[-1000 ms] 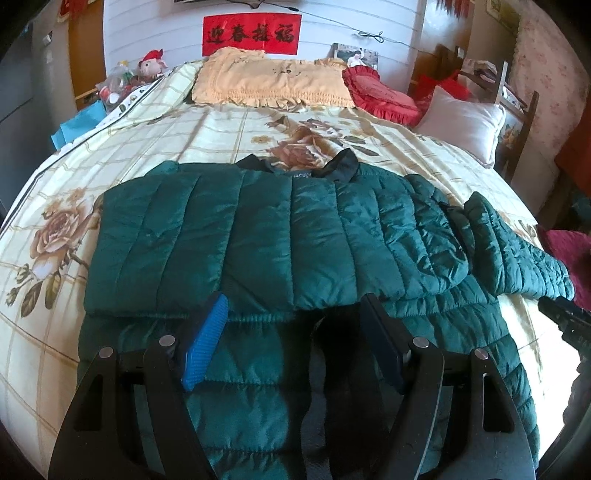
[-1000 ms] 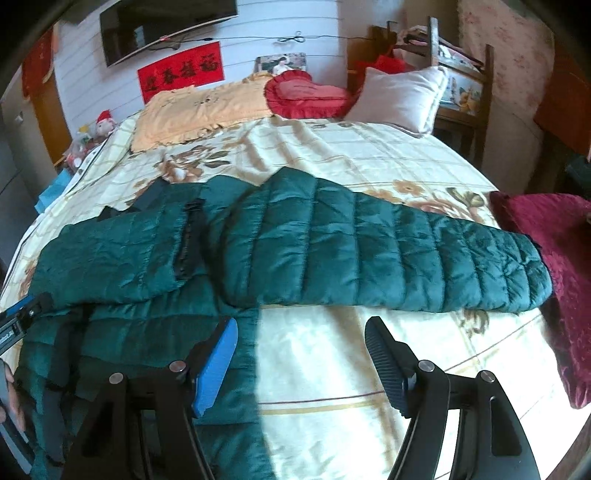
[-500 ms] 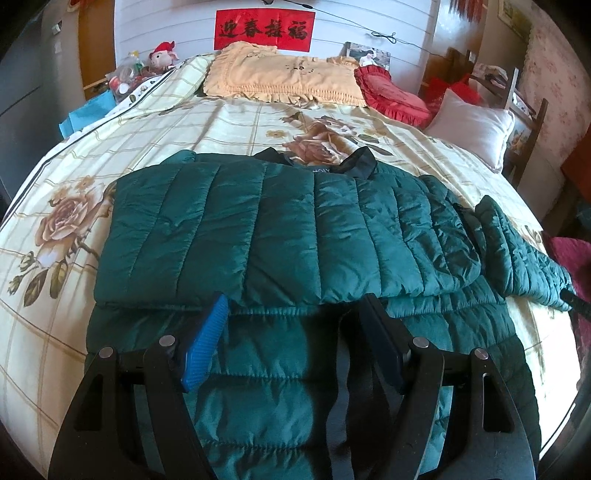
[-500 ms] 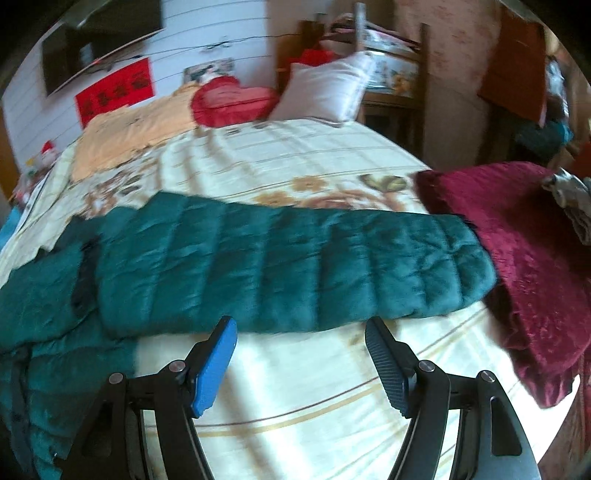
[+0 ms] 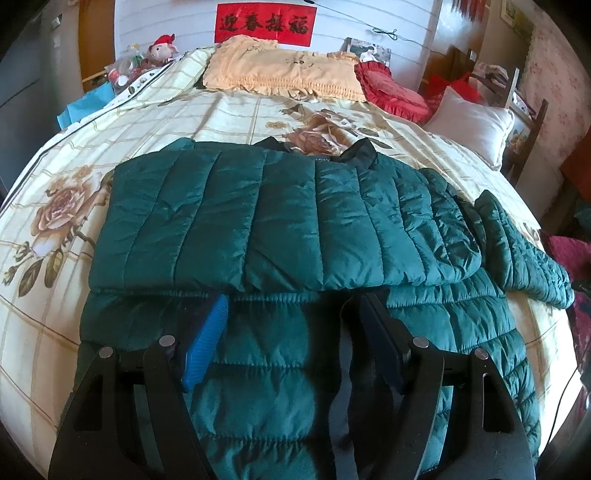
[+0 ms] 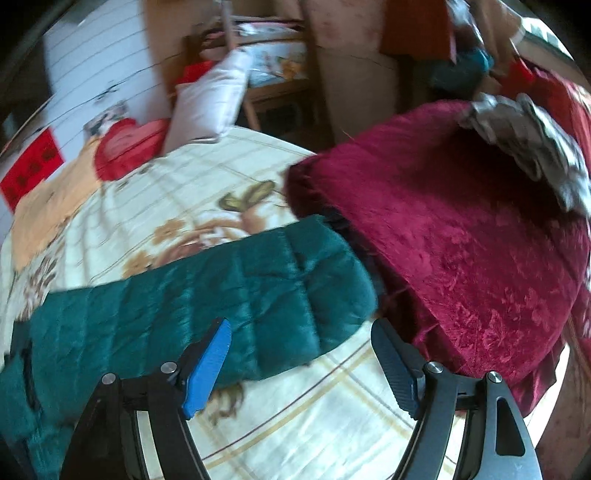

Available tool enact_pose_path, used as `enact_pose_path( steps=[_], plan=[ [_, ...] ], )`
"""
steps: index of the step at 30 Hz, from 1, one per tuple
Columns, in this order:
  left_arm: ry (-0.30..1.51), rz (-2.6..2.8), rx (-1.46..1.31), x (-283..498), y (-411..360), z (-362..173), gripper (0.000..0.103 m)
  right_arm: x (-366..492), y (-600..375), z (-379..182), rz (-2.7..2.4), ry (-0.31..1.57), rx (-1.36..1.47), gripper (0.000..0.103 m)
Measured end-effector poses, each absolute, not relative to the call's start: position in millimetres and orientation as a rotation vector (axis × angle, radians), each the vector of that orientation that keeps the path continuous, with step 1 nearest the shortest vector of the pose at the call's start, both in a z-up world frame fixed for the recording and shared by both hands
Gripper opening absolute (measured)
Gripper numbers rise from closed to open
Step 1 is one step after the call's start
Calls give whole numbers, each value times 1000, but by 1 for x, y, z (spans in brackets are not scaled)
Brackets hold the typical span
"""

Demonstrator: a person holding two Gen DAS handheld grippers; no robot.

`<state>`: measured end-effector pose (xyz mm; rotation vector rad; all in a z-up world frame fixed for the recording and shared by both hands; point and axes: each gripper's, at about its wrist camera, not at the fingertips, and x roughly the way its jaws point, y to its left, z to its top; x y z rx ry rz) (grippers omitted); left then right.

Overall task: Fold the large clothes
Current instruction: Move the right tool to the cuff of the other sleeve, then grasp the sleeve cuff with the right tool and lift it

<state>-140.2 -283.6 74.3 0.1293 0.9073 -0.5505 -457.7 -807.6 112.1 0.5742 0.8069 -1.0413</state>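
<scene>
- Green quilted jacket (image 5: 280, 221) lies spread on the bed (image 5: 236, 122), its collar toward the headboard and its hem toward the left wrist camera.
- One sleeve is folded across the chest of the jacket, forming a broad flat panel whose lower edge runs just ahead of the left gripper (image 5: 291, 314).
- The left gripper hangs over the lower body of the jacket with its jaws standing well apart; nothing is pinched between them, and the blue pad (image 5: 207, 343) and dark pad (image 5: 380, 343) sit above the fabric on either side of the dark zip strip.
- The other sleeve (image 6: 207, 295) stretches out sideways across the floral bedcover (image 6: 295, 406), its cuff end lying just beside a dark red velvet blanket (image 6: 461, 240) at the bed's edge.
- The right gripper (image 6: 301, 332) is over the cuff end of that sleeve, jaws wide and having just been opening; the blue pad overlaps the sleeve in view, the dark pad is over bare bedcover, and nothing is gripped.
- The right wrist view is blurred, so whether the pads touch the sleeve cannot be told.
- At the head of the bed lie a yellow pillow (image 5: 280, 74), a red cushion (image 5: 391, 92) and a white pillow (image 5: 469, 125), with a red banner (image 5: 266, 24) on the wall behind.
</scene>
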Motion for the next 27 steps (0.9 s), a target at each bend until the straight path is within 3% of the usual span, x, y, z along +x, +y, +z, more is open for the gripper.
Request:
enact_pose_path(
  steps=[12, 14, 18, 19, 27],
  plan=[
    [919, -551, 148, -140, -282, 67, 74, -479, -857, 74, -1096, 716, 880, 76],
    [922, -549, 151, -139, -280, 66, 74, -477, -861, 72, -1111, 685, 870, 67],
    [922, -541, 154, -137, -276, 65, 74, -465, -861, 73, -1102, 704, 790, 26],
    [922, -539, 152, -137, -275, 65, 74, -465, -858, 76, -1095, 694, 776, 21],
    [918, -540, 104, -134, -263, 71, 74, -450, -816, 134, -953, 590, 627, 14]
  ],
)
